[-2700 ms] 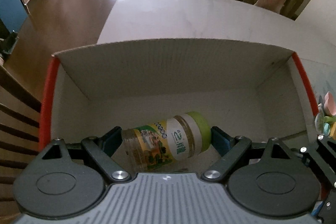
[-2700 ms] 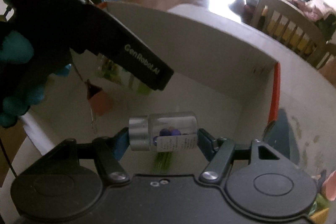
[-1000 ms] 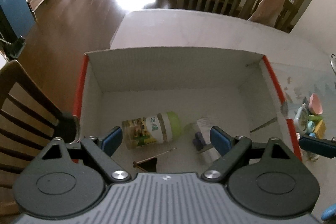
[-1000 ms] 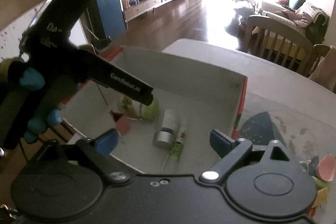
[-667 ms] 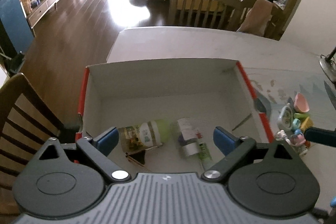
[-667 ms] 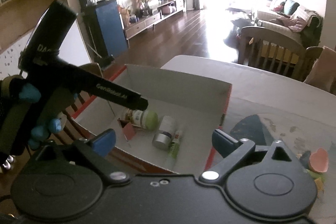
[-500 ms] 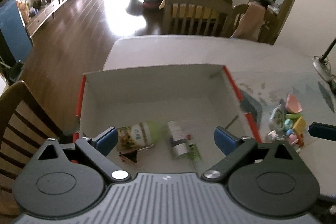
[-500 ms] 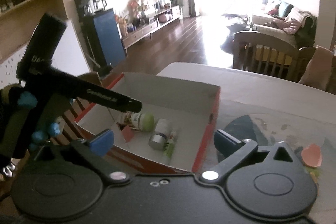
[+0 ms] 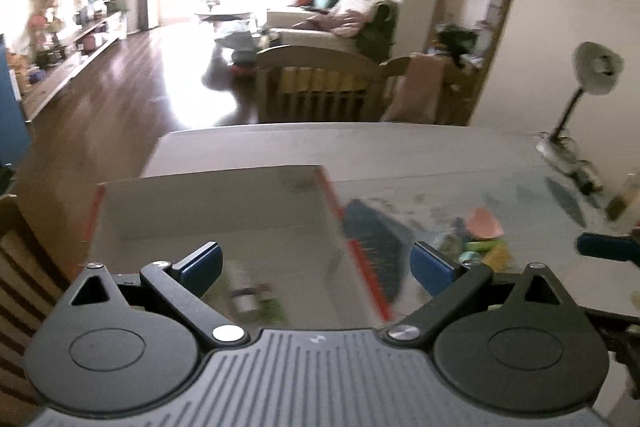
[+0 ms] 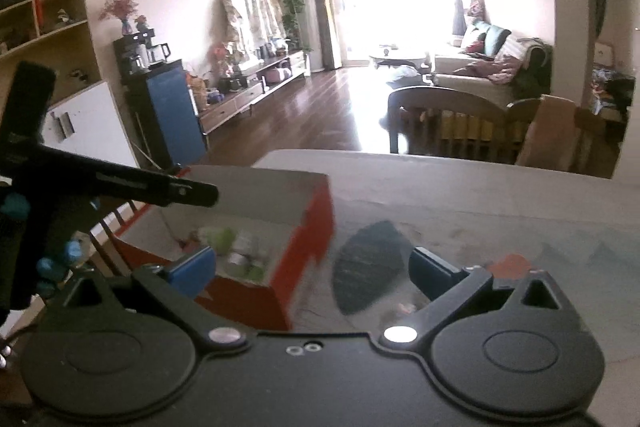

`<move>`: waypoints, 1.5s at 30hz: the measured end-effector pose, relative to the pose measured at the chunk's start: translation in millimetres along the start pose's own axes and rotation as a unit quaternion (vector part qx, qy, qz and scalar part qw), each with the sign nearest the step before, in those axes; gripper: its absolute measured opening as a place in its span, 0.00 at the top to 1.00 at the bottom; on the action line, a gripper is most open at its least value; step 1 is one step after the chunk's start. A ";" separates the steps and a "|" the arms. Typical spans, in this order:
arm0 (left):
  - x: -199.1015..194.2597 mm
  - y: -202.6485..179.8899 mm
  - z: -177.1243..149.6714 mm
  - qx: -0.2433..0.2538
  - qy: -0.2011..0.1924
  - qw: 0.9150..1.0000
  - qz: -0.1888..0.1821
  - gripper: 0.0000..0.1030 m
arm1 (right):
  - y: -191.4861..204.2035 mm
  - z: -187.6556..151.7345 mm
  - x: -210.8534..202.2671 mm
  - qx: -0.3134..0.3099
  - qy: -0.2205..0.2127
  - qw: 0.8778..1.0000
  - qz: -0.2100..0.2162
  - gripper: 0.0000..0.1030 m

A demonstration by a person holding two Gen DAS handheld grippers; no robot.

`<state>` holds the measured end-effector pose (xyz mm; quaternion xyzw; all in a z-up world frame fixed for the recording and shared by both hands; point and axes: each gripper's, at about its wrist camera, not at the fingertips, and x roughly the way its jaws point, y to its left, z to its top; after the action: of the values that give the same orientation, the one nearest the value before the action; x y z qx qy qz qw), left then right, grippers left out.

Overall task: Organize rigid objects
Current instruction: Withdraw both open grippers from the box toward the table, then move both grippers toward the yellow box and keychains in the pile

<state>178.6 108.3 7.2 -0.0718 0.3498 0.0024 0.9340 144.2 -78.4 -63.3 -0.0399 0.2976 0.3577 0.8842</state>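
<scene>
A white cardboard box with red edges (image 9: 208, 211) sits at the table's left end; it also shows in the right wrist view (image 10: 316, 211). Inside lie a silver-capped vial (image 9: 246, 301), a green-capped jar (image 10: 218, 237) and small items, all blurred. My left gripper (image 9: 316, 265) is open and empty, raised above the box's near right corner. My right gripper (image 10: 310, 273) is open and empty, raised above the table just right of the box. Small colourful objects, pink, green and yellow (image 9: 482, 233), lie on the table right of the box.
A dark blue fan-shaped patch (image 10: 370, 265) lies on the table beside the box. A desk lamp (image 9: 580, 99) stands at the far right. Wooden chairs (image 9: 320, 87) stand behind the table, another at the left (image 9: 20, 267).
Both grippers let go of the jar and the vial, which now lie in the box, then rose and drew back. Both views have swung right toward the small objects.
</scene>
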 end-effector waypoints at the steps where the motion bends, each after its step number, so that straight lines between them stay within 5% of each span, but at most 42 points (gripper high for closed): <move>1: -0.5 -7.4 -1.0 0.002 -0.003 1.000 -0.007 0.02 | -6.1 -3.6 -2.8 0.000 0.001 1.000 -0.004 0.00; 15: 38.3 -94.3 -33.0 0.035 0.013 0.999 -0.028 0.02 | -94.0 -32.0 -19.0 0.022 0.019 0.998 -0.049 0.00; 31: 118.6 -151.4 -67.8 0.051 0.050 0.997 0.027 0.02 | -173.8 -50.4 13.8 0.014 0.065 0.995 -0.078 0.01; 45: 183.9 -163.1 -89.2 0.045 0.105 0.991 0.074 0.02 | -202.2 -58.9 68.5 0.003 0.115 0.992 -0.050 0.06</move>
<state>268.2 -73.7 -157.9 -0.0035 0.4501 0.0481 0.8917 286.4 -203.2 -178.4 -0.0925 0.3959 0.3053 0.8611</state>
